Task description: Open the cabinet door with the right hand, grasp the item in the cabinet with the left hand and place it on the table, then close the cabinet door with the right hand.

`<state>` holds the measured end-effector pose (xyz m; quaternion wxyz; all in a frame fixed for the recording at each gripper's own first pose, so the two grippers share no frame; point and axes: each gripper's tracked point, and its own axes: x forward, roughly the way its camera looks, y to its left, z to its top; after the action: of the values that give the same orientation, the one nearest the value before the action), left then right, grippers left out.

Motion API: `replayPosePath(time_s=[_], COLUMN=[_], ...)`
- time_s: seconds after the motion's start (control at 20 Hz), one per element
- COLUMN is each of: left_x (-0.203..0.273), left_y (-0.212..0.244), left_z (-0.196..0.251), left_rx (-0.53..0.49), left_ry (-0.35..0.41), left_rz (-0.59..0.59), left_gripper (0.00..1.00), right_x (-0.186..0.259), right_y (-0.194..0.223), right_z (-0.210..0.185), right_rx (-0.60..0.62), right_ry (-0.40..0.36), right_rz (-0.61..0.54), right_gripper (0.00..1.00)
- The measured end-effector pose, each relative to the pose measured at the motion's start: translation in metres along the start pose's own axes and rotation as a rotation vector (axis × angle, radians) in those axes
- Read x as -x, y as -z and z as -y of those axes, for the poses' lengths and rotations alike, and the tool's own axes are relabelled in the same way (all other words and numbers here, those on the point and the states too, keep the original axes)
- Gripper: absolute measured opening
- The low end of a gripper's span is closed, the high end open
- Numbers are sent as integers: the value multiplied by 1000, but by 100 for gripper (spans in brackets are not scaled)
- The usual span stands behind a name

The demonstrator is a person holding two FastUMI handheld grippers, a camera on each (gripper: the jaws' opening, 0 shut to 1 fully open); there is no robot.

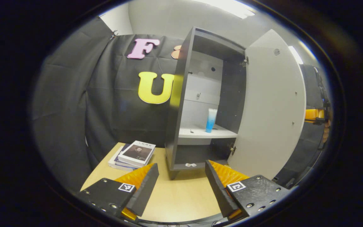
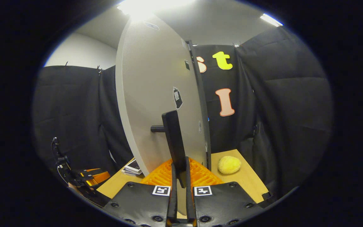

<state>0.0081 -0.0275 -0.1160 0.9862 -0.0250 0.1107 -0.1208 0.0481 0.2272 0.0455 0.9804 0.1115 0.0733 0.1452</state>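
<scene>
We see the cabinet [image 1: 200, 104] standing on the wooden table [image 1: 175, 195] with its door [image 1: 273, 107] swung wide to the right of the carcass. The tube [image 1: 210, 120], pale with a blue lower part, stands upright on the middle shelf [image 1: 206, 133], toward the right side of that compartment and close to the inner wall. Our left gripper [image 1: 181, 183] is spread wide, nothing between its fingers; it sits low over the table in front of the cabinet's base, and the tube is above and slightly right of its midline, well apart from the tips. A stack of books [image 1: 132, 155] lies on the table left of the cabinet. In the right gripper view, the right gripper [image 2: 179, 176] is clamped on the dark bar handle [image 2: 173, 138] of the door [image 2: 156, 94], both fingers pressed against the handle's lower end, the door edge-on ahead of it. A yellow lumpy object [image 2: 229, 164] rests on the table [image 2: 247, 179] to the right of the door. The left gripper [image 2: 87, 178] shows low at the left of that view.
</scene>
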Motion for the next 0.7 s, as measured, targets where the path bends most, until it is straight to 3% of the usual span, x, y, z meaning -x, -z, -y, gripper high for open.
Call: replayPosePath(time_s=[0.25, 0.45, 0.5, 0.55, 0.7], left_x=[-2, 1, 1, 2, 1], left_y=[14, 22, 22, 20, 14], left_z=[24, 38, 40, 39, 36], left_rx=[-38, -64, -63, -61, -56], left_ry=[35, 55, 57, 55, 44], left_rz=[-27, -43, -45, -44, -36], left_gripper=[89, 90, 90, 89, 89], right_x=[-2, -4, -3, -3, -2], right_y=[-4, -4, -5, -5, -7], right_z=[16, 25, 28, 29, 35], right_rx=[-117, -64, -47, -34, 0], right_ry=[100, 129, 117, 106, 119], right_rz=[56, 57, 54, 51, 53], right_gripper=[13, 6, 0, 6, 7])
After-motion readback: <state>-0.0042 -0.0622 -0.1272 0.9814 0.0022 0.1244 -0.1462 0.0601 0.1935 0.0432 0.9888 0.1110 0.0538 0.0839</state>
